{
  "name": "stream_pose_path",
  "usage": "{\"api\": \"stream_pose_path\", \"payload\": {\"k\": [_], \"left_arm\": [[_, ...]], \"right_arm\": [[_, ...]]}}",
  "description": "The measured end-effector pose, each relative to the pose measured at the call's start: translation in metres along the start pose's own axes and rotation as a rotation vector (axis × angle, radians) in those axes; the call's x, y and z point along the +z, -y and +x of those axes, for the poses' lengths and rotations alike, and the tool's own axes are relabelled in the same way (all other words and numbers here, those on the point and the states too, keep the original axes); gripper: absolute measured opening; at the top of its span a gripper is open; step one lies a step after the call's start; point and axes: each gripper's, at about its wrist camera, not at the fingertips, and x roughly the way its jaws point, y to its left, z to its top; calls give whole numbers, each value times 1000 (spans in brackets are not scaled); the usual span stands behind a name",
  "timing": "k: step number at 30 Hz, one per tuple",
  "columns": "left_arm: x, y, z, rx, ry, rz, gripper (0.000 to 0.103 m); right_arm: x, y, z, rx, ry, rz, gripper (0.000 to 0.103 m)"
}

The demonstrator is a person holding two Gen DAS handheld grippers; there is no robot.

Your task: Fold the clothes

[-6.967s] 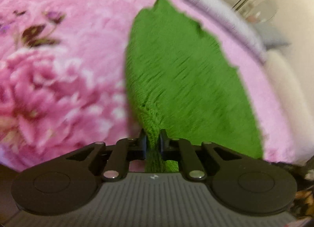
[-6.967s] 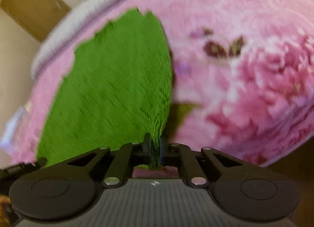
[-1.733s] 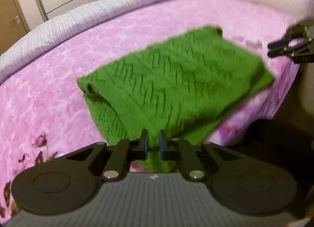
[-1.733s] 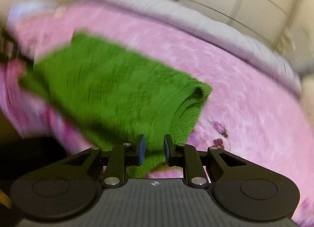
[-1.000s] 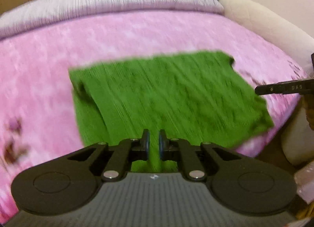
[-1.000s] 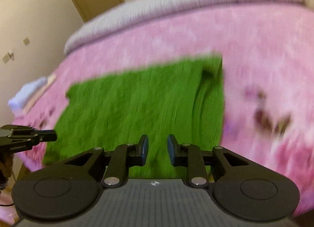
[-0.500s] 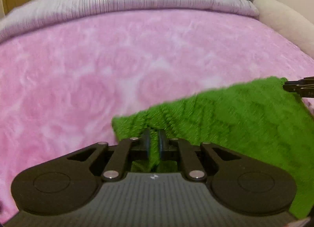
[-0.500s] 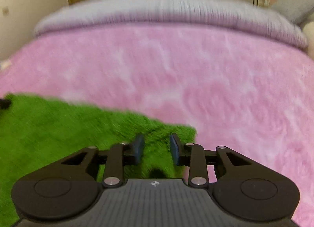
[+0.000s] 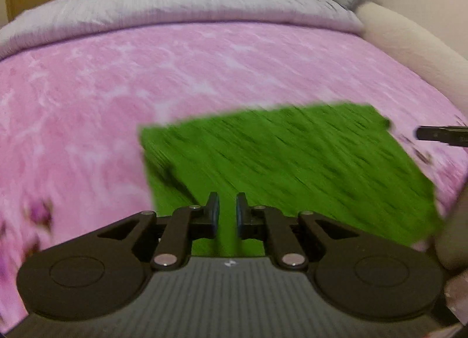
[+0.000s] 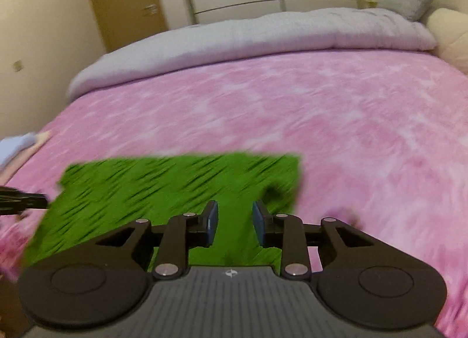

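the green sweater (image 9: 292,168) lies folded flat on the pink blanket (image 9: 117,80), near the bed's front edge. the left gripper (image 9: 225,215) hangs over its left part, jaws slightly apart with nothing pinched. the right gripper (image 10: 234,226) is over its right part; its jaws have just been opening and stand spread, empty. grey duvet (image 10: 248,42) lies behind.

No readable text anywhere; each gripper body (left (image 9: 225,215), right (image 10: 232,222)) bears only a small pale emblem, perhaps a logo.
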Motion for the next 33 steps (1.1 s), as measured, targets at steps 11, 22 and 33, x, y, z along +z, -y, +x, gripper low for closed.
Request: {"api": "stream_pose_path", "payload": {"k": [11, 22, 33], "left_arm": [[-32, 39, -23, 132, -52, -115, 14], [-46, 65, -67, 187, -34, -117, 37], [-50, 77, -106, 209, 41, -110, 48]], "right_arm": [[-52, -38, -21, -135, -109, 62, 33], [-62, -61, -60, -191, -117, 166, 68], [-59, -79, -104, -217, -62, 129, 88]]}}
